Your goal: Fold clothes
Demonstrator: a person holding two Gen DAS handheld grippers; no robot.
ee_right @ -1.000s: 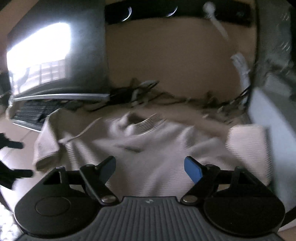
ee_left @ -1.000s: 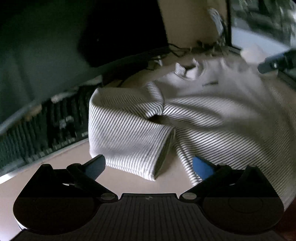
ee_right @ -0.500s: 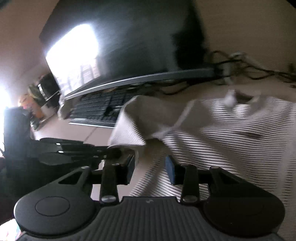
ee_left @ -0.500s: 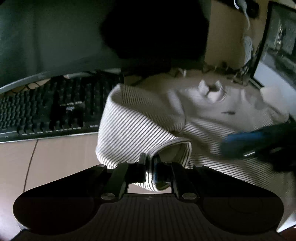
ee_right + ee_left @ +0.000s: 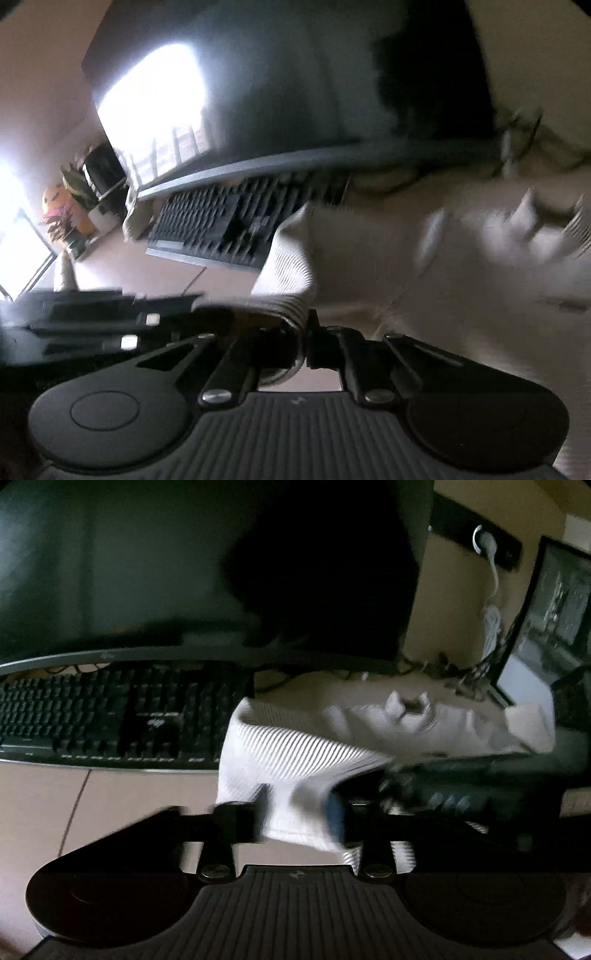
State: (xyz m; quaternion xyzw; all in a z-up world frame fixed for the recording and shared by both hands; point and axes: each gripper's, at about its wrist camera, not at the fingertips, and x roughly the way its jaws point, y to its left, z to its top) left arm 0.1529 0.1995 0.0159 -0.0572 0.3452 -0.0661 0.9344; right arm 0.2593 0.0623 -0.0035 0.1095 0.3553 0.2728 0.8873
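A white shirt with thin dark stripes (image 5: 303, 757) lies on the desk, collar toward the back wall. Its left sleeve is folded over the body. In the left wrist view my left gripper (image 5: 299, 819) has its fingers apart on either side of the sleeve's cuff (image 5: 295, 823), which lies between them. In the right wrist view my right gripper (image 5: 304, 343) is shut on the sleeve's cuff edge (image 5: 291, 310). The right gripper also shows in the left wrist view (image 5: 461, 786), close to the right of the left one. The picture is blurred by motion.
A black keyboard (image 5: 110, 720) lies left of the shirt, under a large dark monitor (image 5: 184, 572). Cables (image 5: 454, 672) and a second screen (image 5: 554, 620) stand at the back right. Bare desk (image 5: 92, 805) lies at the front left.
The left gripper, shut on the cuff half a second ago, has opened. The right gripper has moved left onto the same cuff and shut on it.
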